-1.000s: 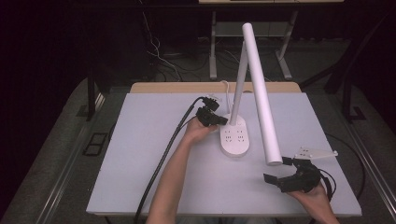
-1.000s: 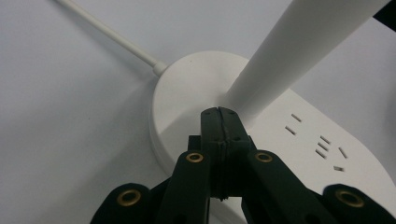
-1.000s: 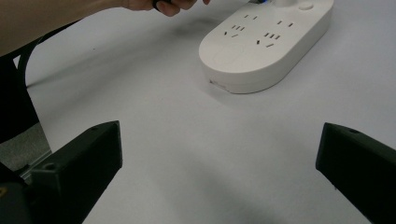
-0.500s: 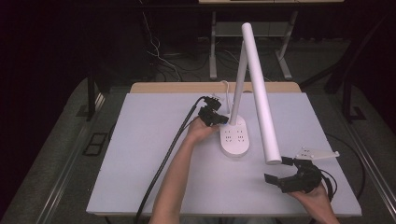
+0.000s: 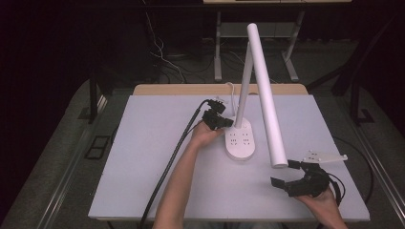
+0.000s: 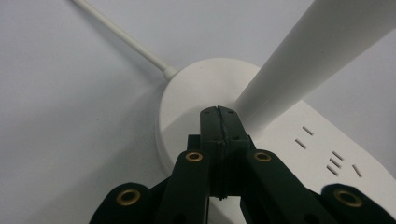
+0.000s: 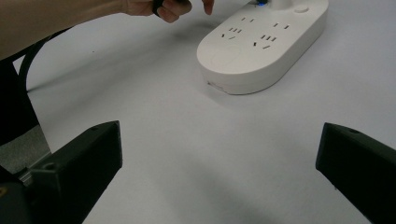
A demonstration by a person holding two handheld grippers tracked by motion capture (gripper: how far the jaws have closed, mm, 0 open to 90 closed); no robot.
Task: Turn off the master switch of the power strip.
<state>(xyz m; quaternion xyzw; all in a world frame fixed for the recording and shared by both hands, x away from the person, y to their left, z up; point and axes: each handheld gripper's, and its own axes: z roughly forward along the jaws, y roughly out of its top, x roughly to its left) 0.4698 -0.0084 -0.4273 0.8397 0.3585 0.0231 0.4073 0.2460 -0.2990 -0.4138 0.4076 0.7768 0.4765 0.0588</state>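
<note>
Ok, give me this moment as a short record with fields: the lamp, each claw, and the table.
lamp: white desk lamp, long tube head angled down over the table, upright stem on an oval base
base: white lamp base with socket slots on top, white cord leaving its far end
left claw: left claw shut, tips pressed on the base beside the stem
right claw: right claw open, jaws wide apart, holding nothing, near the table's front right
table: grey table, lamp base near the middle
</note>
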